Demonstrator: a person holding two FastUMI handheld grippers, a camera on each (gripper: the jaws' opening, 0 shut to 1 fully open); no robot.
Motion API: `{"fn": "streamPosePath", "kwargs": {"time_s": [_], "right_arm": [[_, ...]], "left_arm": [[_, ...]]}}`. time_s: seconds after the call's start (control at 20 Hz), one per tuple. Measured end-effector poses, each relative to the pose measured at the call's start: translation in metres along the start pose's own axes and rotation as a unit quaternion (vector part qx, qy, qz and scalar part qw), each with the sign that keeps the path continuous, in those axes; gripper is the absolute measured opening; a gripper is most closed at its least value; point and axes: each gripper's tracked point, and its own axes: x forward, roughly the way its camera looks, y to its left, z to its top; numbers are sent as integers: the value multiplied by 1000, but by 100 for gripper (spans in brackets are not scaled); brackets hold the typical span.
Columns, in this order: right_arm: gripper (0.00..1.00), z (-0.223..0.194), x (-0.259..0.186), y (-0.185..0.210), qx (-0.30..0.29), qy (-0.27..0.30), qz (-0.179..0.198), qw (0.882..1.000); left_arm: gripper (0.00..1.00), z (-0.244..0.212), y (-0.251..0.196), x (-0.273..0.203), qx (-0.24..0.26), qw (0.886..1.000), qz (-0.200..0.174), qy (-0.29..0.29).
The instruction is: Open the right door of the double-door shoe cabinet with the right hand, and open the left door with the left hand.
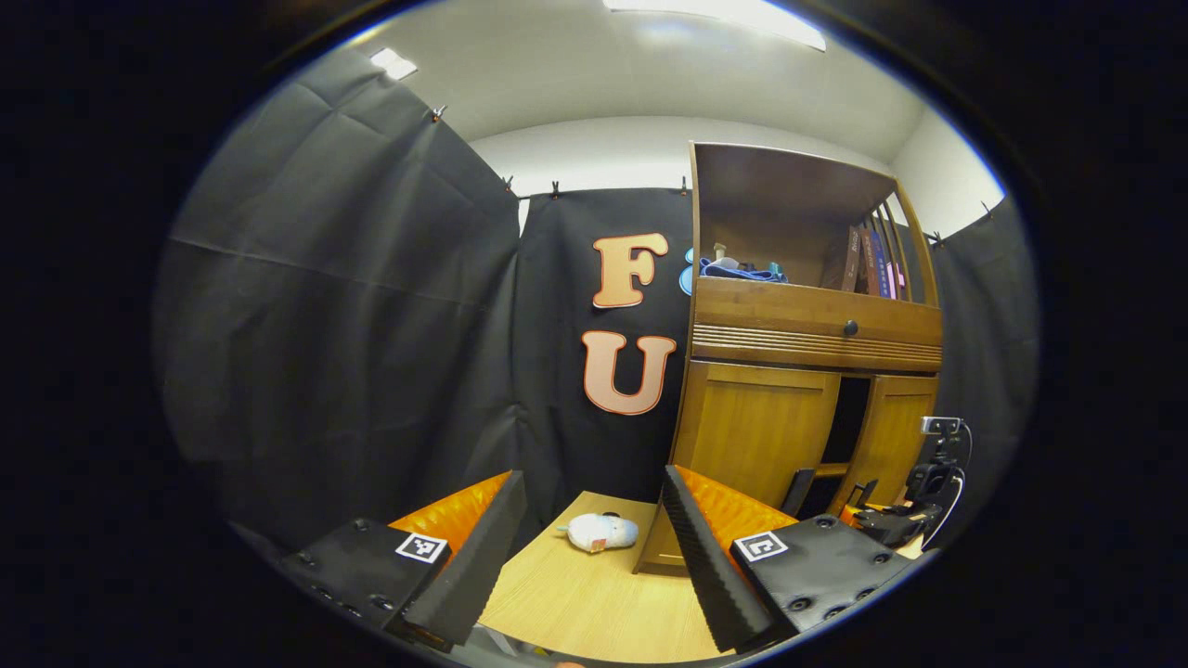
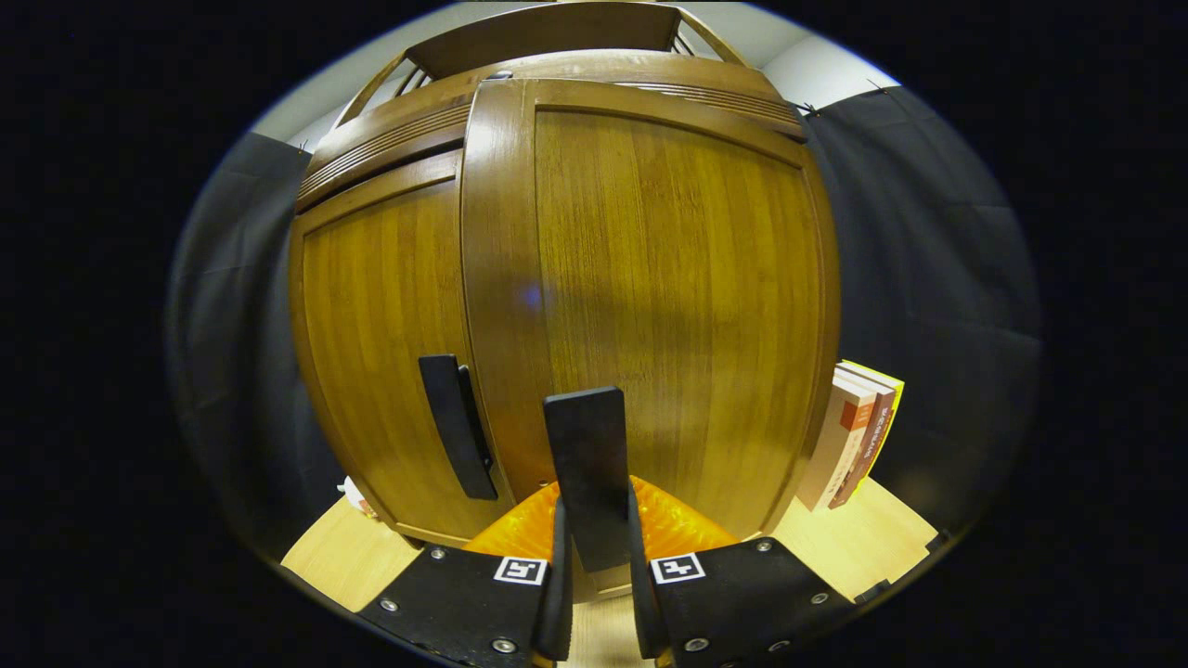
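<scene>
The wooden shoe cabinet stands on the table, to the right in the left gripper view. Its left door lies flush, with a dark handle near its inner edge. Its right door is swung out a little, leaving a dark gap. In the right gripper view the right door is close ahead and stands proud of the left door. My right gripper is shut on the right door's black handle. The left door's handle hangs free. My left gripper is open, well short of the cabinet.
A small white plush toy lies on the wooden table by the cabinet's left foot. Books lean right of the cabinet. The other gripper shows at the right door. A drawer with a knob sits above the doors.
</scene>
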Motion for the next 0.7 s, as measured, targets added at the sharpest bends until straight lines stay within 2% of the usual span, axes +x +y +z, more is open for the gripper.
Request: {"fn": "streamPosePath", "kwargs": {"time_s": [0.15,0.2,0.25,0.3,0.7], "right_arm": [[27,-4,-26,-13,0,-1,-4,1000],[30,-2,-36,-18,0,0,-7,1000],[26,-3,-45,-25,0,2,-12,1000],[26,-3,-55,-30,0,2,-18,1000],[16,-7,-99,-83,13,14,-60,998]], "left_arm": [[94,-2,-12,-1,-1,1000,-14,1],[94,-3,-15,-1,0,1000,-18,2],[94,-3,-21,-1,-1,1000,-24,3],[96,-5,-24,-1,-3,1000,-29,4],[94,-7,-58,1,-11,997,-71,9]]}}
